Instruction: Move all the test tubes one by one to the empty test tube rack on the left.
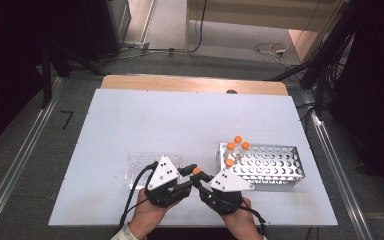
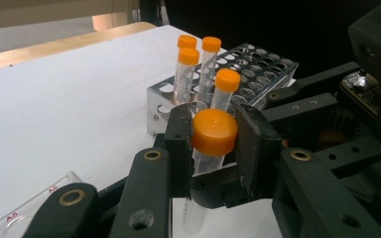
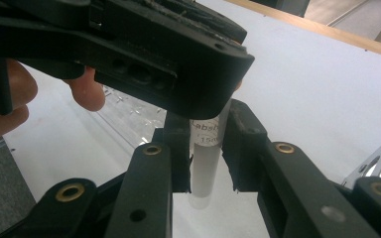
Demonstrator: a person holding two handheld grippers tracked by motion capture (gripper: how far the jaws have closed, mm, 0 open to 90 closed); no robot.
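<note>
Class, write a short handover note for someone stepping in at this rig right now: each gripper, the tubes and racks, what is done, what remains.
Left gripper: shut on the orange cap of the held tube.
Right gripper: shut on that tube's body, below the cap.
The tube is upright above the table, between the clear rack and the metal rack.
Done: tube gripped at both ends; four capped tubes stand in the metal rack.
Left: probably uncapping, then placing the tube.
</note>
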